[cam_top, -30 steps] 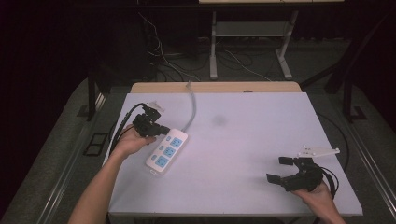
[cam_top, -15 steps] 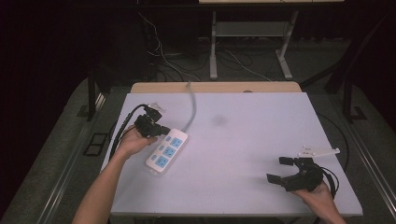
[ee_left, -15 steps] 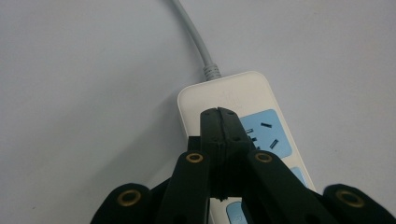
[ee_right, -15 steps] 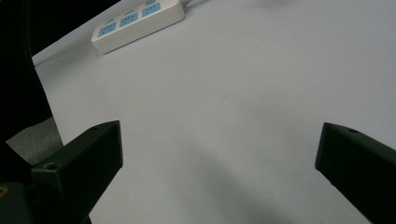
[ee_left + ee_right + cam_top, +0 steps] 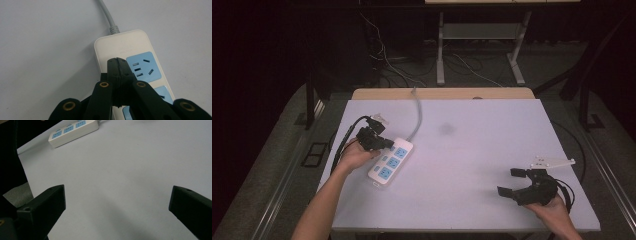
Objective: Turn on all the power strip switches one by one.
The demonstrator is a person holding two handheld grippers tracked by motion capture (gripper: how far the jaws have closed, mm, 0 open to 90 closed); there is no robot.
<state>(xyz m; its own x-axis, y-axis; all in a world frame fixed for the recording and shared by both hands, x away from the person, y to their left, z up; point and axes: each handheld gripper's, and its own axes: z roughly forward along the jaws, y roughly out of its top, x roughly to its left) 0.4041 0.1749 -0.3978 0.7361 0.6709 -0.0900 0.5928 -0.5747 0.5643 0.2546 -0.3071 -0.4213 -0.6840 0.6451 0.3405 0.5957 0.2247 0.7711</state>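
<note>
Nothing moved: left gripper (image 5: 117, 61) fingers closed over power strip (image 5: 391, 159) edge; right gripper (image 5: 515, 182) wide open, empty.

The power strip (image 5: 391, 160) lies on the left side of the tabletop (image 5: 472, 150). The left tongs (image 5: 119, 61) sit on its far end. The right tongs (image 5: 514, 182) are near the front right corner.

— What sits on the table (image 5: 472, 165)?
— A white power strip (image 5: 390, 160) with blue sockets, lying flat near the left edge.
— And around the strip?
— Its grey cord (image 5: 418, 112) runs from the strip's far end toward the table's back edge.
</note>
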